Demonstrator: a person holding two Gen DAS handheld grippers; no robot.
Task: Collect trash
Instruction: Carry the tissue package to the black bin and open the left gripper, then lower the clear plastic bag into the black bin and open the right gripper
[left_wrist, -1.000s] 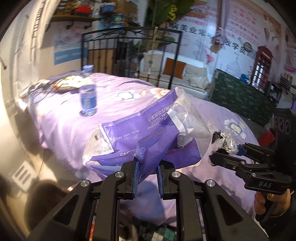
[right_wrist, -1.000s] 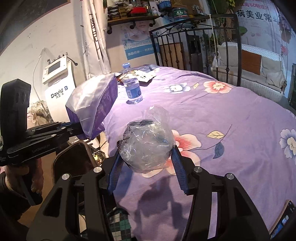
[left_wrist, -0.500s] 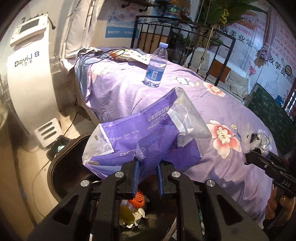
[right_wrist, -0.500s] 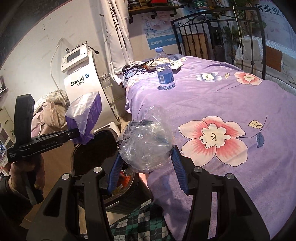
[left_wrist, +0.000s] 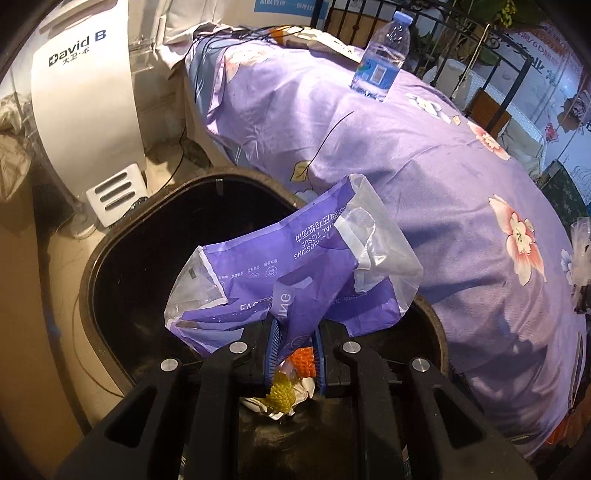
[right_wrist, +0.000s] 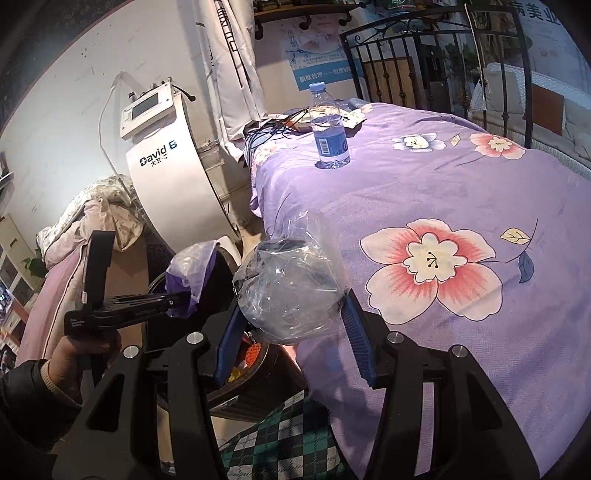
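Black plastic bin (left_wrist: 110, 258) beside the purple bed (left_wrist: 443, 177) holds orange and yellow scraps. Above it, the left gripper (left_wrist: 293, 350) pinches a crumpled purple tissue wrapper (left_wrist: 295, 273). The right gripper (right_wrist: 291, 325) clamps a clear, crinkled plastic bag (right_wrist: 288, 291) at the bed's edge.

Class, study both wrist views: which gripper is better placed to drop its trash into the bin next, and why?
Left. The left gripper holds the purple tissue wrapper directly above the open bin. The right gripper, clamping the clear plastic wrap, sits beside the bin at the bed's edge.
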